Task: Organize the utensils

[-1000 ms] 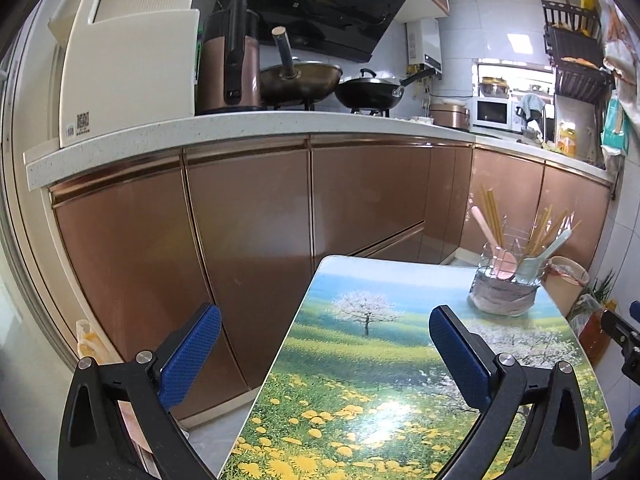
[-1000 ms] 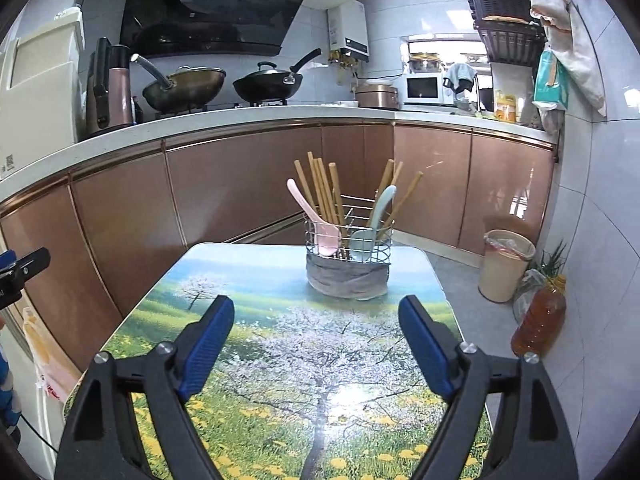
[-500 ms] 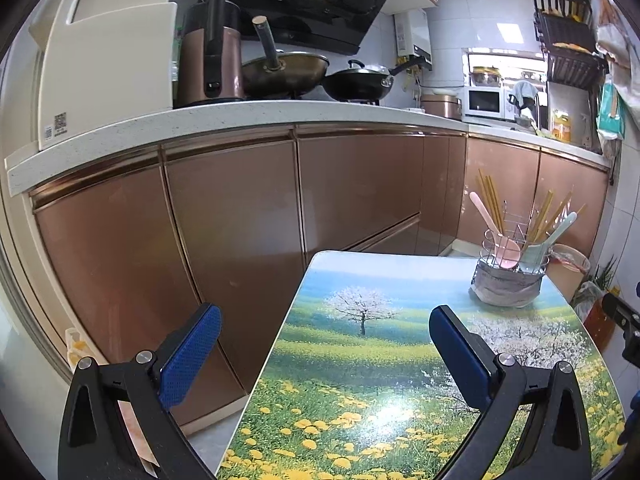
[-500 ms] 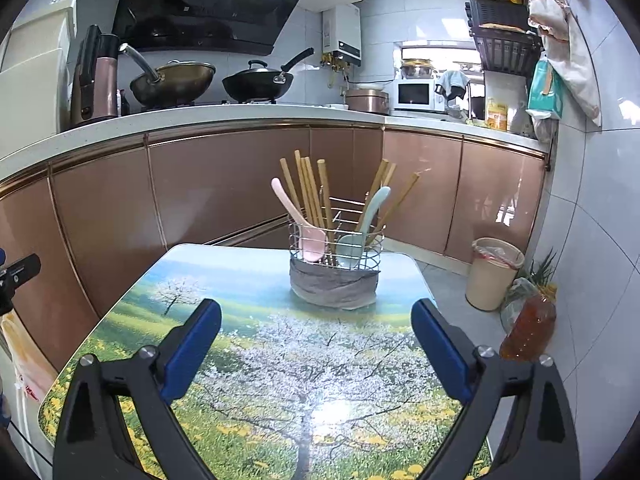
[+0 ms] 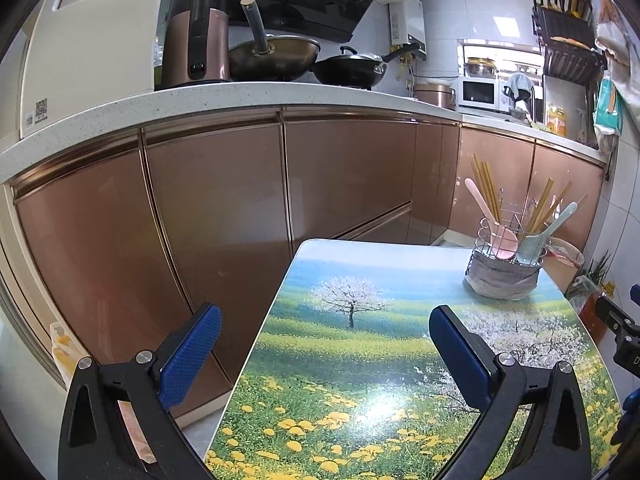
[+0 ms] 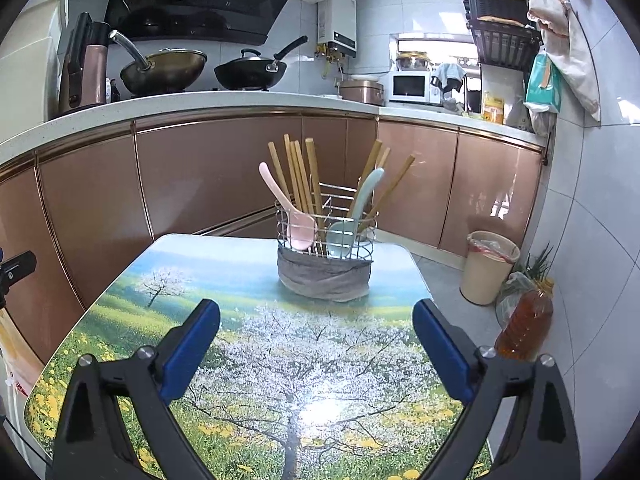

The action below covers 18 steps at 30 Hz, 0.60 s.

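Setting: a small table with a printed meadow-and-blossom-tree top (image 6: 304, 360) stands in a kitchen of copper-coloured cabinet fronts (image 5: 216, 208).

Holder: a round wire utensil basket wrapped low in grey cloth (image 6: 325, 268) sits upright near the table's far edge, central in the right wrist view and far right in the left one (image 5: 503, 276).

Utensils: a pink plastic spoon (image 6: 298, 224) and a pale blue plastic spoon (image 6: 347, 228) stand bowl-down inside the basket, with two bunches of wooden chopsticks (image 6: 304, 176) leaning outward on its rim. Standing upright keeps the handles within reach from above.

Tabletop: no loose utensil shows on the printed surface, so everything visible already stands in the basket. This fits either a sorted end state or a holder yet to be regrouped.

Left gripper: the black two-finger gripper with blue pads (image 5: 320, 356) hangs over the table's near left edge, fingers spread wide, nothing between them.

Right gripper: the matching black gripper with blue pads (image 6: 316, 348) faces the basket squarely, jaws parted and empty, well short of it, aligned as though the basket is its concern.

Risk: the chopsticks lean loosely, and a nudge to the light basket could tip them.
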Motion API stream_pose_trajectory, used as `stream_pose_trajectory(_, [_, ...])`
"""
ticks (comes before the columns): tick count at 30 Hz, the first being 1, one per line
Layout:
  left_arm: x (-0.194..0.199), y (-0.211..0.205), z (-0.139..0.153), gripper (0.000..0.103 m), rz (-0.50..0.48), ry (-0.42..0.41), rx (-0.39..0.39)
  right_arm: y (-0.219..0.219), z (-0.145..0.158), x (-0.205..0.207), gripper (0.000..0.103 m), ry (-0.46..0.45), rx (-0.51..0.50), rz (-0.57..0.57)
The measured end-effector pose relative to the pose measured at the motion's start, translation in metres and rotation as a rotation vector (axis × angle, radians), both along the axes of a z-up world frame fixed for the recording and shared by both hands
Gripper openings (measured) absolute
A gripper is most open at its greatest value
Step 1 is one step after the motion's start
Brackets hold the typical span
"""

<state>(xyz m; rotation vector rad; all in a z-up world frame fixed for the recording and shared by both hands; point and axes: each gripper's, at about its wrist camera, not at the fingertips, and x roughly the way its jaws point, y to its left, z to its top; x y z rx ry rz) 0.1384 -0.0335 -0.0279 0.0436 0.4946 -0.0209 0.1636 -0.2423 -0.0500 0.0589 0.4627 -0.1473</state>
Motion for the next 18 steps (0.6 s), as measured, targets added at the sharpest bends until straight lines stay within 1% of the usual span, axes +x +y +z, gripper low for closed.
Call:
stream_pose_trajectory(8, [0.004,-0.003,-0.005,0.102,-0.02,0.021,0.001,-0.011,-0.006,-0.004,0.098,0.006,0.014,-0.023])
stream_pose_trajectory(18, [0.003,-0.01,-0.005,0.102,-0.043,0.022,0.002,-0.017,-0.007,-0.009,0.098,0.005,0.02,-0.027])
